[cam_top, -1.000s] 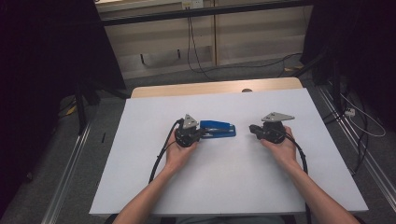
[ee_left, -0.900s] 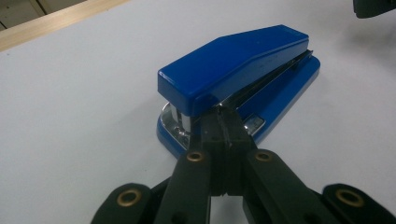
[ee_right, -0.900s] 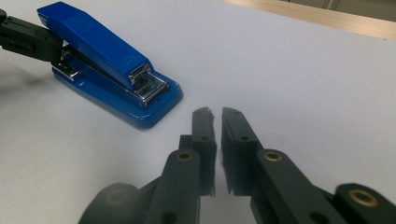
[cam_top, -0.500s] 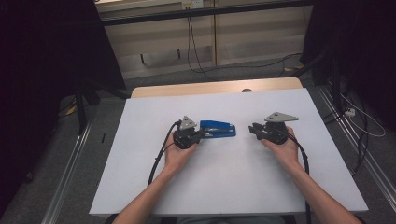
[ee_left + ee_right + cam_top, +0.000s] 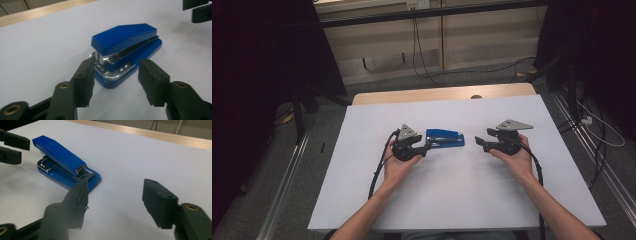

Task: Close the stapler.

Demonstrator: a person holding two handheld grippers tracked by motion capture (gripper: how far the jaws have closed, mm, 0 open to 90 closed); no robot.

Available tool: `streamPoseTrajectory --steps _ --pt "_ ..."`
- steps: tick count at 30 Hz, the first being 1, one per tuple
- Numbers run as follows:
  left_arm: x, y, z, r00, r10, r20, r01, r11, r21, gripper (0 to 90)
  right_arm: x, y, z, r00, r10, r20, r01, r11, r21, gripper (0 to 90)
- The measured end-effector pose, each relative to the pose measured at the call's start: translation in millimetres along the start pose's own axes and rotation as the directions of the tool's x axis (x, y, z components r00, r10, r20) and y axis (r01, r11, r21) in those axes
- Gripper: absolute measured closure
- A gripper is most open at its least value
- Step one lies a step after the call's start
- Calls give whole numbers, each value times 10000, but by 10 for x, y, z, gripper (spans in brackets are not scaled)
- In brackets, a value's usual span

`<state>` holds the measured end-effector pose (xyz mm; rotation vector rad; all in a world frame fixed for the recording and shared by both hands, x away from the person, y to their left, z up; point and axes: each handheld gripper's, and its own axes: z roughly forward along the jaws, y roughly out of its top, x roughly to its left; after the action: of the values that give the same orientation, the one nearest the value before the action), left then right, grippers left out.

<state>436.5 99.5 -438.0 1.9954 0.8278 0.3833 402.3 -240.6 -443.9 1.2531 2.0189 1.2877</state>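
A blue stapler [image 5: 445,138] lies flat on the white table top [image 5: 447,200], between my two grippers. My left gripper [image 5: 427,146] is at its left end. In the left gripper view the jaws have just been opening, and my left gripper [image 5: 116,72] now stands open, with the stapler's [image 5: 125,47] metal hinge end between the fingertips [image 5: 85,72] and the pads not pressing on it. My right gripper [image 5: 480,143] is a short way off the stapler's right end. Its jaws have also just been opening, and my right gripper [image 5: 115,192] is open and empty, with the stapler [image 5: 62,162] ahead to the left.
A wooden strip [image 5: 442,93] runs along the table's far edge. Cables [image 5: 422,60] lie on the floor beyond it, and metal rails [image 5: 287,200] flank the table. Each gripper's black cable [image 5: 379,170] trails back along the forearm.
Both grippers' jaws have spread apart from shut. The hands and the stapler have kept their places.
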Motion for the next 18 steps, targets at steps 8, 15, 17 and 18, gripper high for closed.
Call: streamPoseTrajectory --steps 8,15,17,18 --pt "59 -1 -64 9997 39 -250 -49 9991 -428 146 76 17 6 9996 -47 291 50 10000 -78 90" --pt "47 7 -106 9998 -37 -184 28 9988 -488 39 106 27 -20 9991 17 435 -3 9995 -305 29" --pt "36 14 -126 9998 -196 -28 194 9985 -505 38 114 31 -39 9990 29 444 -14 9994 -336 31" --pt "30 16 -139 9996 -247 119 253 9983 -527 39 116 31 -52 9990 57 444 -41 9993 -359 30"
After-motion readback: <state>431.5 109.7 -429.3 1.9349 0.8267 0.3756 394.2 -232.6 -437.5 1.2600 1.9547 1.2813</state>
